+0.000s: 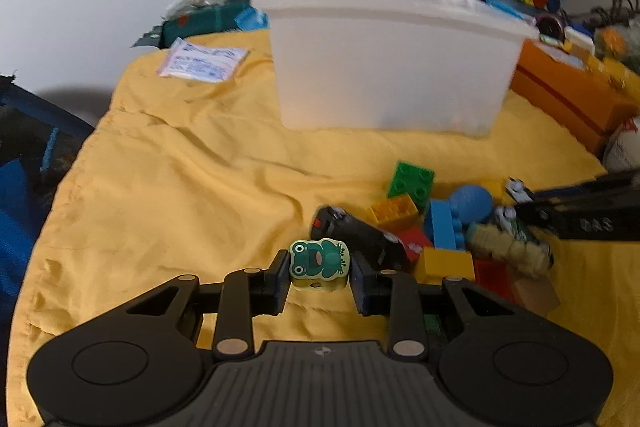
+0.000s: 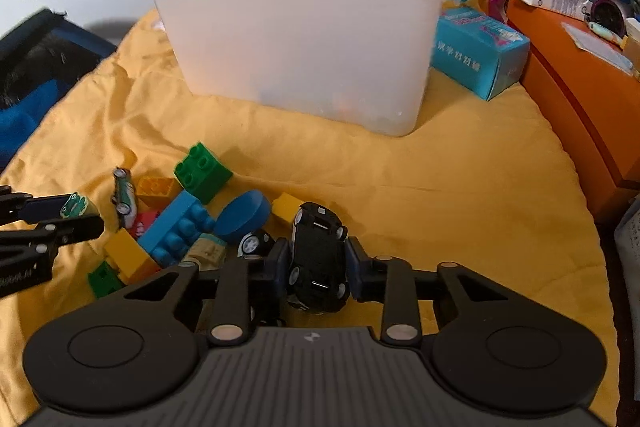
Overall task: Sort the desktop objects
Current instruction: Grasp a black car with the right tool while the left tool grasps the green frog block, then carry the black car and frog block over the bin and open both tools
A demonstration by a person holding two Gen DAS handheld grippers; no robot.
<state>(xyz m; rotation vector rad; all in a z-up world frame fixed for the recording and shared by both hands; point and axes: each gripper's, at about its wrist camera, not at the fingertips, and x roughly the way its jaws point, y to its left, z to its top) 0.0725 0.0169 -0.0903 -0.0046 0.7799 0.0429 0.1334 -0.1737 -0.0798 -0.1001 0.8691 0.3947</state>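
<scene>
In the left wrist view my left gripper is shut on a small block with a green frog face, held just above the yellow cloth. The right wrist view shows my right gripper shut on a black toy car. Between the two grippers lies a pile of toys: a green brick, a blue brick, a blue disc, yellow bricks and a second black car. A white plastic bin stands behind the pile; its inside is hidden.
An orange box runs along the right side, with a teal carton beside the bin. A white packet lies at the cloth's far left. A dark blue bag sits off the left edge. Clutter is stacked behind the bin.
</scene>
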